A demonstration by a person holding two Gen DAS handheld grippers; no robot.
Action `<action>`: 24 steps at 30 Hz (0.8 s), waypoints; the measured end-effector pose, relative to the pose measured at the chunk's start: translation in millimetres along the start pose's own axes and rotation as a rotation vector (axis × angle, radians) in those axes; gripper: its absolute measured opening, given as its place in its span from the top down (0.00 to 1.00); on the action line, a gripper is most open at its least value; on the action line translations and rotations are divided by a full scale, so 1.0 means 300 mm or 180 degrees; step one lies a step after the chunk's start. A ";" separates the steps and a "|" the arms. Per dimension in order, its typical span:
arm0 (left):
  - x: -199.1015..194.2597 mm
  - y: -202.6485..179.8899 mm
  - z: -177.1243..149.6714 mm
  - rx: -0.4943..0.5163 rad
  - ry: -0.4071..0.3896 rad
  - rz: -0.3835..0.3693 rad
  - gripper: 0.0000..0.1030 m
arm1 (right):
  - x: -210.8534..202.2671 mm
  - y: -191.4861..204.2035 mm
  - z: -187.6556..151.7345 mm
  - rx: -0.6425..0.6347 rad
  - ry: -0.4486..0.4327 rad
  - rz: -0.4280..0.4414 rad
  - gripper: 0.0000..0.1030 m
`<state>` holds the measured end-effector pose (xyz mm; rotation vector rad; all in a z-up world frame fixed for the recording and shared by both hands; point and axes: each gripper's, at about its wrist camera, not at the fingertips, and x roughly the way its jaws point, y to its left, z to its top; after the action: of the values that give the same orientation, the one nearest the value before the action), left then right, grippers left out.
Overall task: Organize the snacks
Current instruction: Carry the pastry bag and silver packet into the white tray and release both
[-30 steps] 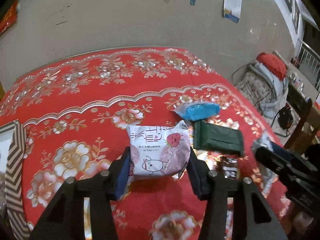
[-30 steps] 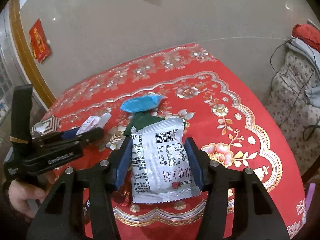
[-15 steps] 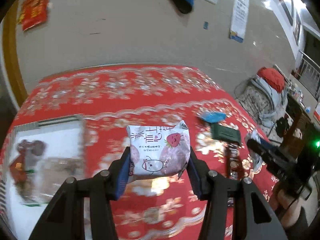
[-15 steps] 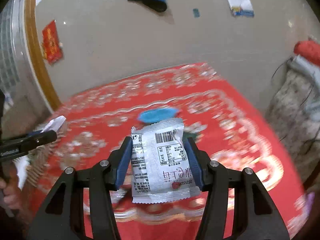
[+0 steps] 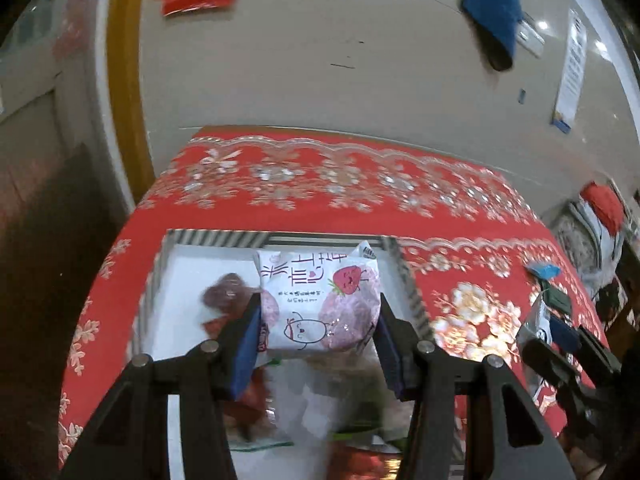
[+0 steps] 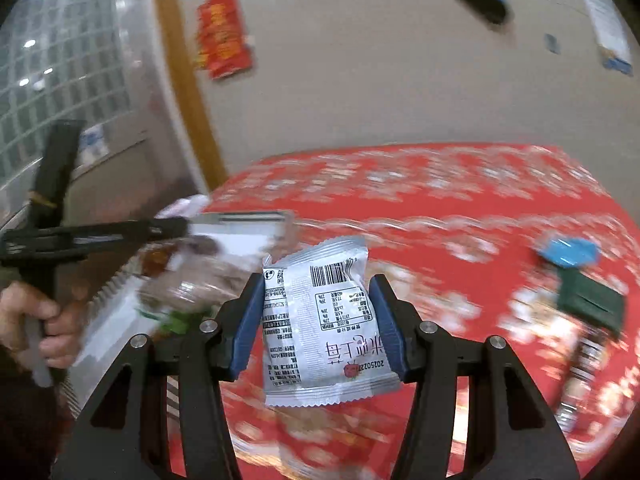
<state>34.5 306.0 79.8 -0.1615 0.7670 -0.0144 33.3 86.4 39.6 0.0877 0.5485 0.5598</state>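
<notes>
My left gripper [image 5: 318, 322] is shut on a white strawberry snack pack [image 5: 318, 300], held above a white tray with a striped rim [image 5: 200, 236] that holds several snack packs [image 5: 224, 294]. In the right wrist view my right gripper [image 6: 316, 322] is shut on a silver snack pack [image 6: 320, 324], barcode side up, over the red floral tablecloth [image 6: 440, 208] just right of the tray [image 6: 244, 220]. The left gripper [image 6: 120, 232] shows there from the side over the tray, held by a hand [image 6: 44, 324]. The right gripper [image 5: 560, 352] shows at the right of the left wrist view.
A blue pack [image 6: 568, 252], a dark green pack [image 6: 592, 300] and a dark bar [image 6: 580, 368] lie on the cloth at the right. The table's far edge [image 5: 360, 136] meets a tiled floor. A dark gap lies left of the table.
Both grippers have swept left across the table with their packs still held. The tray has come under the left gripper; the loose packs have slid to the right of both views.
</notes>
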 end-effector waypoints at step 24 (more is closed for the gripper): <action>0.049 0.081 -0.010 -0.0091 0.0078 0.0268 0.47 | 0.052 0.357 -0.075 -0.0874 0.0058 0.0818 0.48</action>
<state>42.1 328.4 63.8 -0.1563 0.7984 0.0746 -18.8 183.9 37.1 -0.1093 0.4761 0.8824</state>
